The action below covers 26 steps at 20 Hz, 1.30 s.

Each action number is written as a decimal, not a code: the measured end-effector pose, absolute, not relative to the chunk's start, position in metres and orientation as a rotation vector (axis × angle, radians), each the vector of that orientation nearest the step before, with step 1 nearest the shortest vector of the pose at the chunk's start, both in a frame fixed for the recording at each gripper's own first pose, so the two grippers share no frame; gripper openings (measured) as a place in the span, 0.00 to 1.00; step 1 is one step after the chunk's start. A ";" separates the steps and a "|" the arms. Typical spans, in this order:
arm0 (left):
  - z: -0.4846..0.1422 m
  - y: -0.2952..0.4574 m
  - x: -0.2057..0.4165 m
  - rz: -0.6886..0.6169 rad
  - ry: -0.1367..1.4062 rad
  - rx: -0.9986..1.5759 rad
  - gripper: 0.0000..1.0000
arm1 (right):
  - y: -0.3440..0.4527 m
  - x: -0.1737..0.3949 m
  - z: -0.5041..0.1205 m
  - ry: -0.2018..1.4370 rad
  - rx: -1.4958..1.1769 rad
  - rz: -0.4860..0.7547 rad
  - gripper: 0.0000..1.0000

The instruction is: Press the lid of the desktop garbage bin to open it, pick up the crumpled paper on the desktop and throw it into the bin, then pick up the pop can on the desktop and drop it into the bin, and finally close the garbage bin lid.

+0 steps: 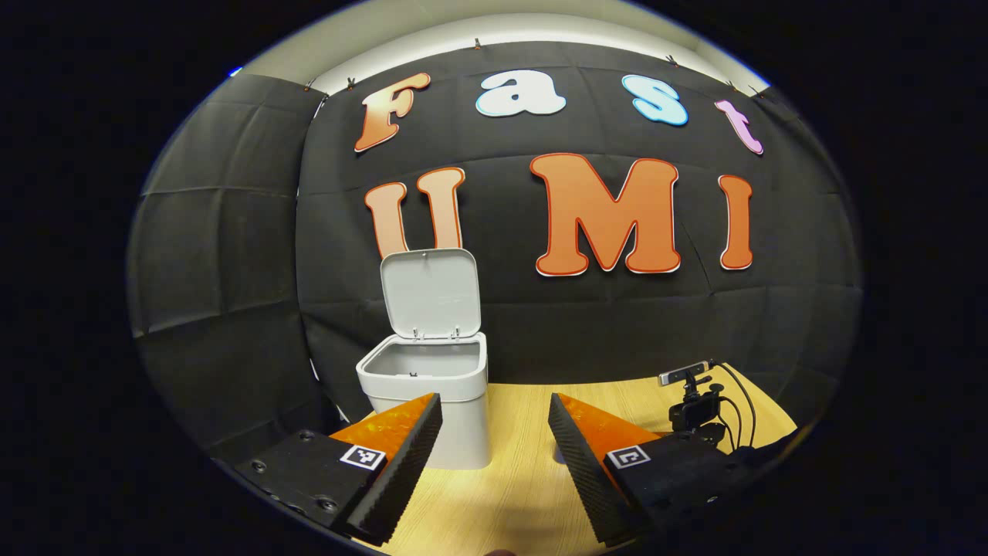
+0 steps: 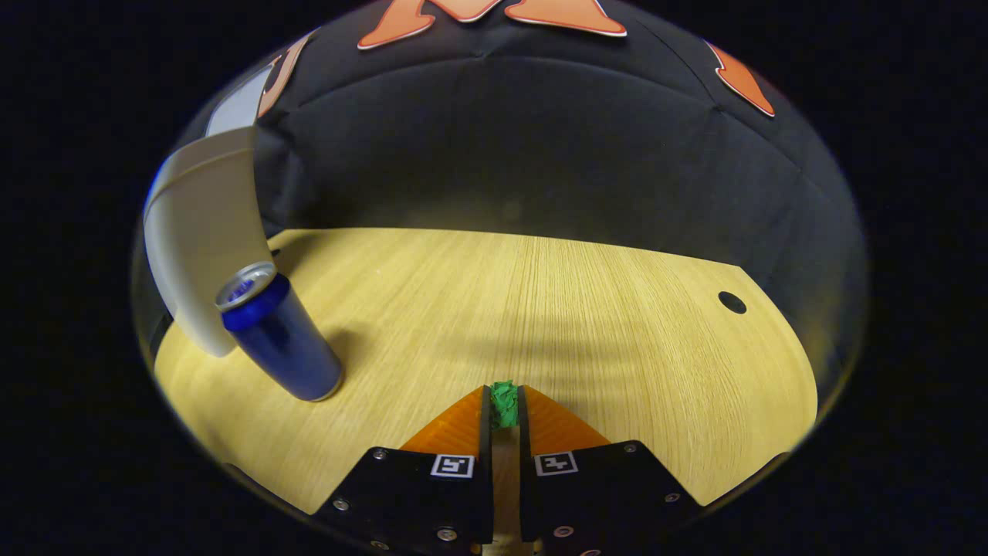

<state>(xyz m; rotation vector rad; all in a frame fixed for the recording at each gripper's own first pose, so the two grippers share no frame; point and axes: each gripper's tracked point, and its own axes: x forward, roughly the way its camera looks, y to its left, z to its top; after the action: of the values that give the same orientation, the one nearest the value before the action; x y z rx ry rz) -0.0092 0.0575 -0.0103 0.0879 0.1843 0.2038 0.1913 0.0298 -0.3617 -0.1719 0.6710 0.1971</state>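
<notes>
The white bin point(image 1: 428, 394) stands at the back left of the wooden desk with its lid point(image 1: 430, 292) raised upright; its inside looks bare from here. My left gripper point(image 1: 494, 440) is open in front of the bin and holds nothing. In the right gripper view, my right gripper point(image 2: 504, 405) is shut on the green crumpled paper point(image 2: 505, 403), low over the desk. A blue pop can point(image 2: 279, 333) stands upright to its left, just in front of the white bin point(image 2: 202, 247) at that view's edge.
A small black camera on a stand point(image 1: 695, 398) with cables sits at the right of the desk in the left gripper view. The desk point(image 2: 540, 309) has a round cable hole point(image 2: 732, 302) at the far right. Black cloth walls close the back and sides.
</notes>
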 end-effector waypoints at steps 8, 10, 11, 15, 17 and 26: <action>0.005 0.090 -0.030 0.198 0.112 0.012 0.88 | 0.093 0.181 -0.191 0.412 -0.059 0.294 0.13; 0.009 0.104 -0.038 0.209 0.093 -0.009 0.88 | 0.124 0.180 -0.145 0.359 -0.047 0.334 0.12; 0.011 0.113 -0.044 0.219 0.083 -0.015 0.88 | 0.142 0.177 -0.127 0.335 -0.044 0.363 0.12; 0.018 0.148 -0.065 0.259 0.059 -0.013 0.88 | 0.227 0.153 -0.066 0.276 -0.059 0.491 0.12; 0.019 0.170 -0.076 0.282 0.049 -0.025 0.89 | 0.278 0.151 -0.058 0.273 -0.080 0.556 0.12; 0.002 0.268 -0.117 0.443 0.061 -0.080 0.91 | 0.436 0.172 -0.112 0.298 -0.173 0.639 0.15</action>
<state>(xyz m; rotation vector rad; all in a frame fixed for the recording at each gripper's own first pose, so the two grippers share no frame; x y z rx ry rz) -0.1167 0.2681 0.0024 -0.0798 0.0609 0.4434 0.1717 0.4364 -0.1122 -0.1726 0.2983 0.6391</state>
